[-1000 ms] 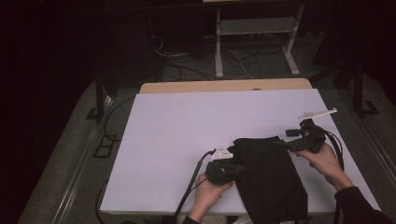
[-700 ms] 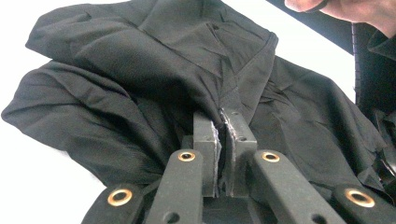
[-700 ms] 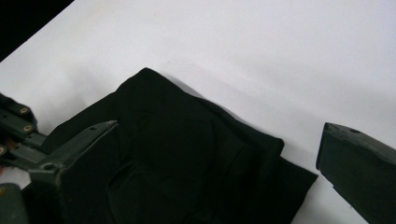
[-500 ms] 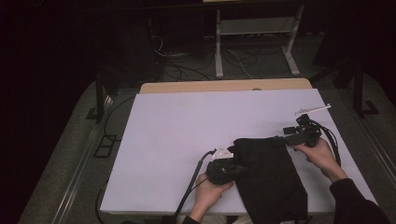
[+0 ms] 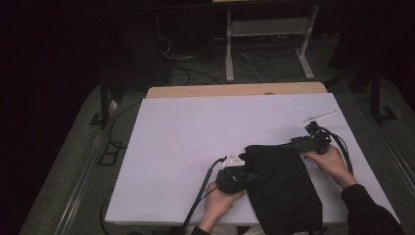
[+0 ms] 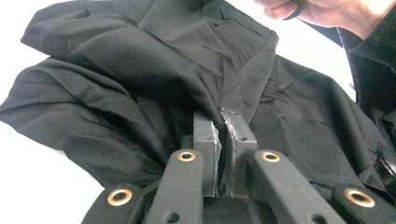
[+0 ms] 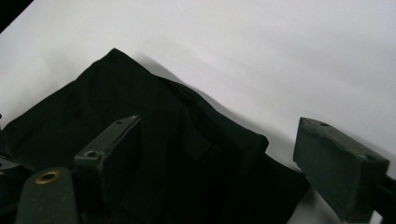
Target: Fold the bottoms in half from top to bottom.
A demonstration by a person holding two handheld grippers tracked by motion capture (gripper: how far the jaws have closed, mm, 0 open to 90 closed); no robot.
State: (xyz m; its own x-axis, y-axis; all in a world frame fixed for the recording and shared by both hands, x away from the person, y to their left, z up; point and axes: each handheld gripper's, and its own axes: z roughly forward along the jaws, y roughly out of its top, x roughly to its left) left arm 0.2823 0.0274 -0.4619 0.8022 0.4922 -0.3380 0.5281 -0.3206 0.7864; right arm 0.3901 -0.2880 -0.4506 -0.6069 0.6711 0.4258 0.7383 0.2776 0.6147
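While the black, creased woven-fabric garment (image 5: 281, 188) lies on the near right part of the white table top (image 5: 195, 137), with its lower end reaching the near edge of the table between the person's forearms, both grippers are at its borders. The left gripper (image 5: 234, 179), held by the left hand (image 5: 220, 203), sits at the garment's left edge; in the left gripper view its jaws are pressed together on a seam-like fold of the cloth — a thin strip of fabric is pinched between the pads (image 6: 214, 140). The right gripper (image 5: 308, 143), in the right hand (image 5: 329, 159), is at the garment's far right corner. Its jaws have just been closing, yet in the right gripper view they stand spread with the corner of the cloth (image 7: 219, 158) between them — neither pad presses it. A thin white stick-like object (image 5: 320, 116) lies just beyond the right gripper.
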